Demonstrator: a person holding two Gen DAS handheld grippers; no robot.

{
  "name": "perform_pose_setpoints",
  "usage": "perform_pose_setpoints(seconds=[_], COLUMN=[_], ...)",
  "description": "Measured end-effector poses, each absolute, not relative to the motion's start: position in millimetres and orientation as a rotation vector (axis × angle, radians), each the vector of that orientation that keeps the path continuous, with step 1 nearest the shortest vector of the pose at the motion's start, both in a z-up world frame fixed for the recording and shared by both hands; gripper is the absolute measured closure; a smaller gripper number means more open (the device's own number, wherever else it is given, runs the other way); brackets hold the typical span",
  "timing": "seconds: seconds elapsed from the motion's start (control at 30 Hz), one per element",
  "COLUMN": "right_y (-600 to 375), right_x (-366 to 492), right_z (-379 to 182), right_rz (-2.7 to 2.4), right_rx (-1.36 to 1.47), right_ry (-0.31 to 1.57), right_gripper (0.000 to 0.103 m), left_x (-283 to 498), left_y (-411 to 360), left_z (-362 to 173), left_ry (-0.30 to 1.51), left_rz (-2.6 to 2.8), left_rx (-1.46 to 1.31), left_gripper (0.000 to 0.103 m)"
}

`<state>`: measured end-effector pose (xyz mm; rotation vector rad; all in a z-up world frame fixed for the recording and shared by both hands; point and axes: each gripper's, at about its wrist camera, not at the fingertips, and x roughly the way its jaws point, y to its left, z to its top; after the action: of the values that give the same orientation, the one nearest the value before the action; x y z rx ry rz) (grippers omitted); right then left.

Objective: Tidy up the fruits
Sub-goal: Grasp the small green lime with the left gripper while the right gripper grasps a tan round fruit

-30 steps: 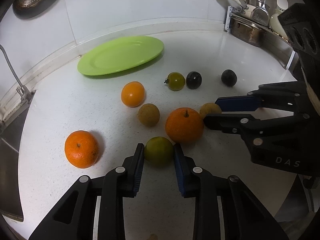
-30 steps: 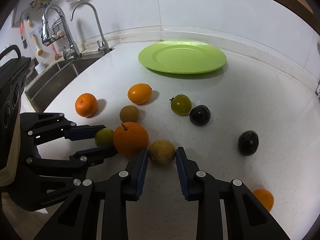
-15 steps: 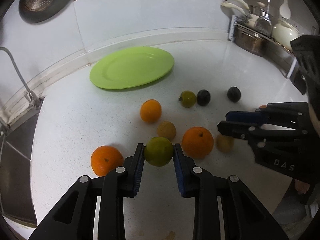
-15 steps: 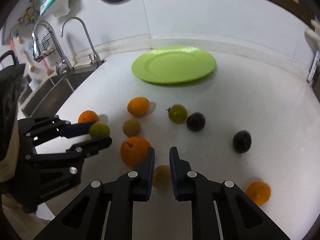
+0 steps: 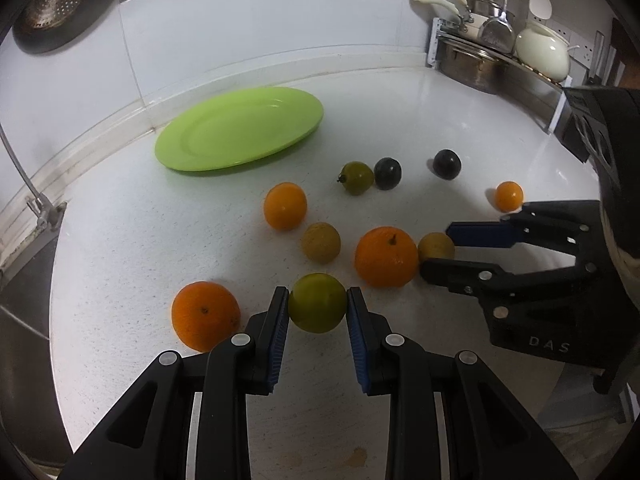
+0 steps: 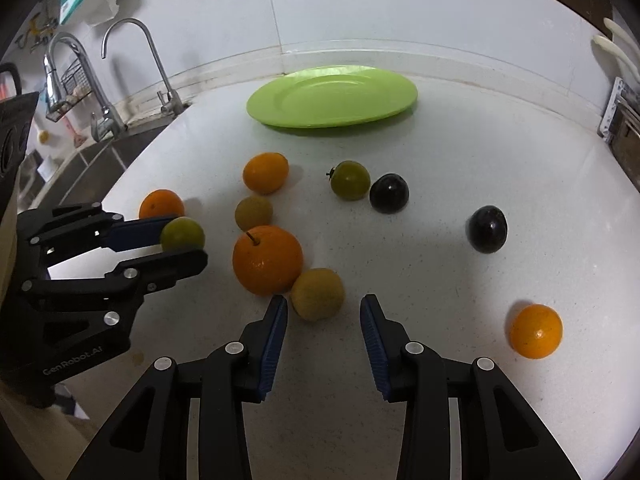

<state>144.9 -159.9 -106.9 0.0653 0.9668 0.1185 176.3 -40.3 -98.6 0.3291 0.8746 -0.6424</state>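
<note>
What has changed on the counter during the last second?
The left hand-held gripper closed on the green citrus and lifted it. The right hand-held gripper closed near the yellow-brown fruit, then reopened, leaving it lying. The green plate stayed empty.

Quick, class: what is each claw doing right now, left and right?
Left claw: closed on the round yellow-green citrus fruit.
Right claw: open, holding nothing; the brownish-yellow round fruit sits at its fingertips.

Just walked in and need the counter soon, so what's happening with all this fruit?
A person is sorting fruit with two handheld grippers. The left gripper is shut on a green lime. The right gripper is open, a yellowish fruit just ahead of its fingers. The green plate holds nothing; the other fruit sits on the counter.
</note>
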Motion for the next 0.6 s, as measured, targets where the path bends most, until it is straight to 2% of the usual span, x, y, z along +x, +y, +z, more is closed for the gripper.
perform_pose_setpoints(seconds=[0.13,0.2,0.23,0.6], right_y=[-157.3,-157.0,-156.4,-158.1], right_x=[145.5,145.0,144.5,142.1], right_z=[-106.3,-106.5,-106.5,-99.7], right_rz=[0.118,0.115,0.122,0.144], right_rx=[0.052,0.052,0.054,0.078], right_ry=[0.957,0.963,0.966,0.948], right_gripper=[0.064,0.067,0.073,0.073], left_x=[174.3,174.8,175.4,178.3], left_y=[-40.4,-39.3,-39.6,-40.3], left_z=[-100.3,-99.2,-99.0,-90.8], left_ry=[0.880,0.875,0.873,0.859], left_rz=[-0.652,-0.654,-0.653,-0.616], left_rx=[0.328,0.322,0.320,0.286], left_gripper=[0.074,0.074,0.074,0.074])
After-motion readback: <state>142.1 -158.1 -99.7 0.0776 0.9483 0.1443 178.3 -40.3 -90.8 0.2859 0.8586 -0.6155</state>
